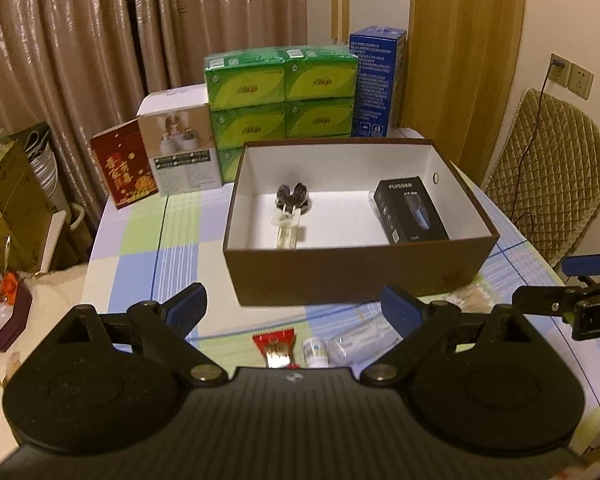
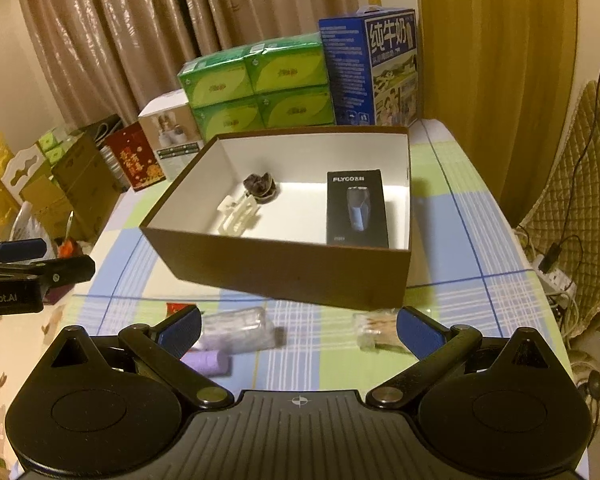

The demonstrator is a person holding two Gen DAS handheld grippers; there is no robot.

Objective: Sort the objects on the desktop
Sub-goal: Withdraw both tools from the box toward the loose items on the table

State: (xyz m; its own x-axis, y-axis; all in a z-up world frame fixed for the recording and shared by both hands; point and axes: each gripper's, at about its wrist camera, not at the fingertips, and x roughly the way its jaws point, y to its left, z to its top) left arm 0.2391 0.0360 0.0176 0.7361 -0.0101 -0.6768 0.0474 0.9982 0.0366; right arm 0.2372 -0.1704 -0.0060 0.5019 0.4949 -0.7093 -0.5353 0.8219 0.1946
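1. Left wrist view: the left tool (image 1: 294, 308) is released, its blue pads wide apart with nothing between them, above the checked desk (image 1: 140, 240). Beyond it stands the brown box (image 1: 360, 276), holding a black shaver carton (image 1: 412, 210), a pale hair clip (image 1: 286, 228) and a dark hair clip (image 1: 294, 196). A red packet (image 1: 274, 342) and a small white bottle (image 1: 315, 350) lie near the tool.

2. Right wrist view: the right tool (image 2: 298, 332) is released and empty. A clear packet (image 2: 240, 330), a purple tube (image 2: 206, 362) and a pack of cotton swabs (image 2: 380, 330) lie on the desk in front of the box.
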